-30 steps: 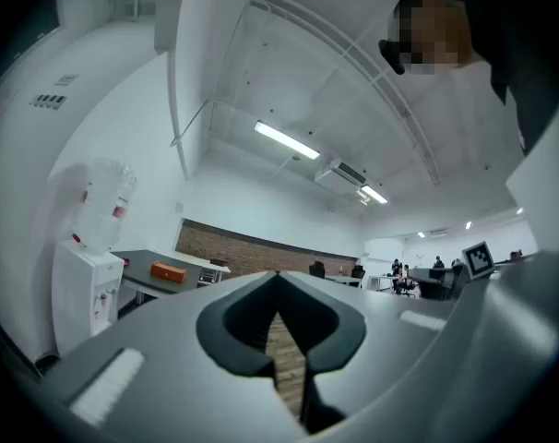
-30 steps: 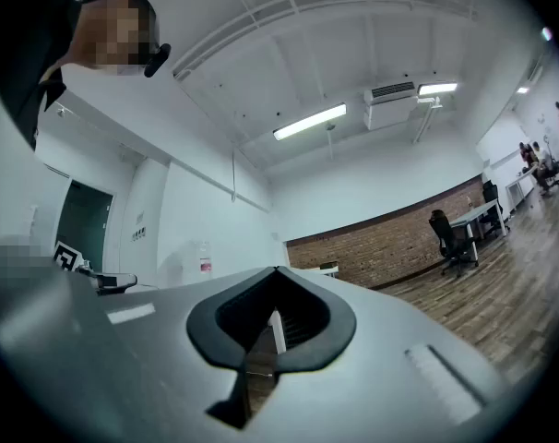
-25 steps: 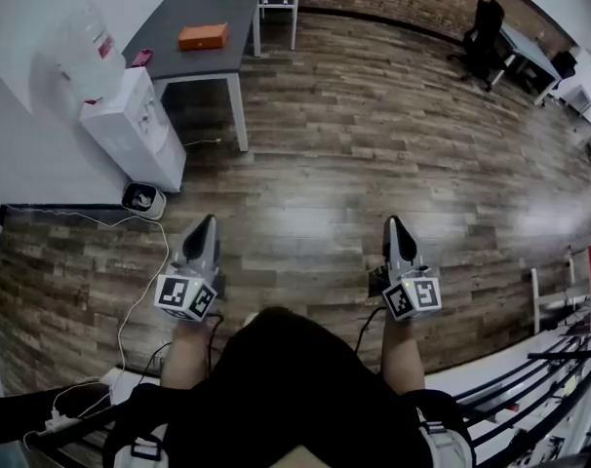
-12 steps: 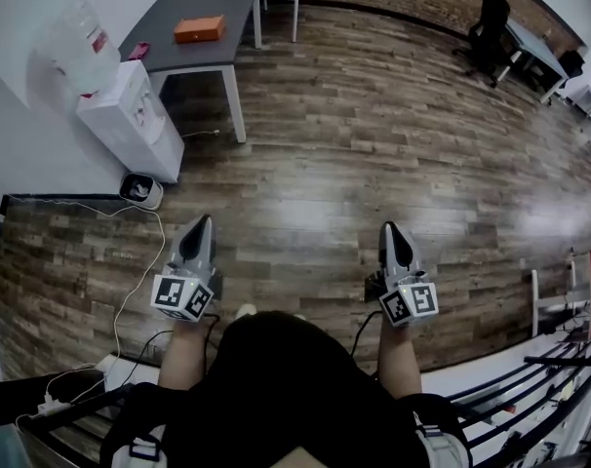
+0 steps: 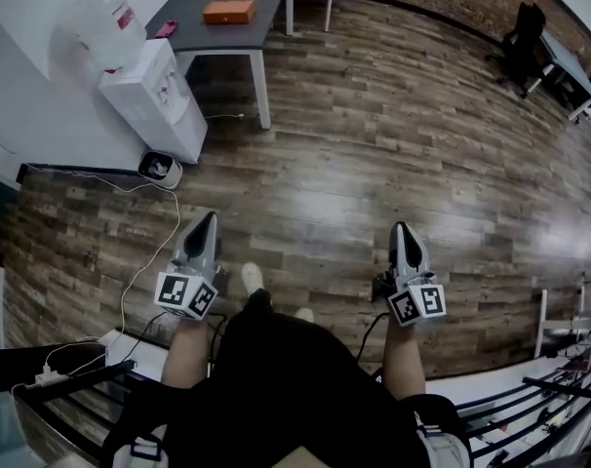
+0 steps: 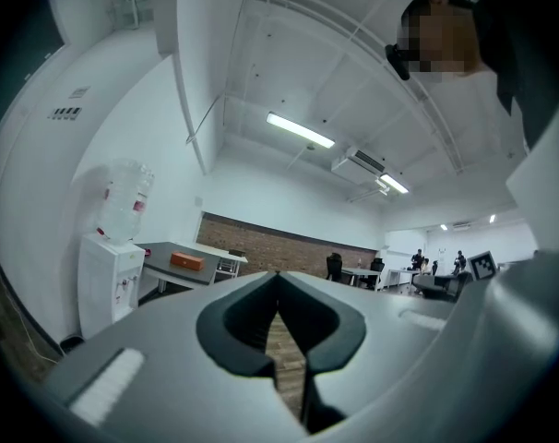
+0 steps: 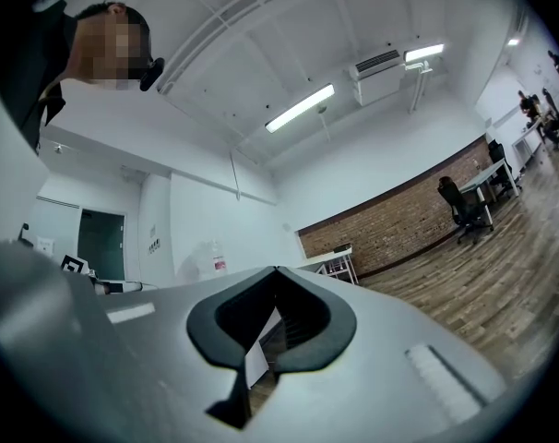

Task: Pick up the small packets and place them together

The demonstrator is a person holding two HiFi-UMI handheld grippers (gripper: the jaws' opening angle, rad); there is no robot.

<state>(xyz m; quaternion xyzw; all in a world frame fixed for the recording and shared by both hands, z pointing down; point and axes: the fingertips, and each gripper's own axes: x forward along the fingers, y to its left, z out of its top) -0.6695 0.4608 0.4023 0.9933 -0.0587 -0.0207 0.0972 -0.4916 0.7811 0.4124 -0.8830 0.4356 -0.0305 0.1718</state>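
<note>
The water dispenser and grey table at far left have shifted in the head view, and a shoe now shows between the left gripper and right gripper, both closed on nothing: likely walking, with no small packets in view.

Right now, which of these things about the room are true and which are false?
1. The left gripper and the right gripper are both shut, with nothing in them. True.
2. The orange box lies on the floor. False: it lies on the grey table.
3. A water cooler stands by the white wall, next to the table. True.
4. The floor is covered in carpet. False: it is wooden boards.
</note>
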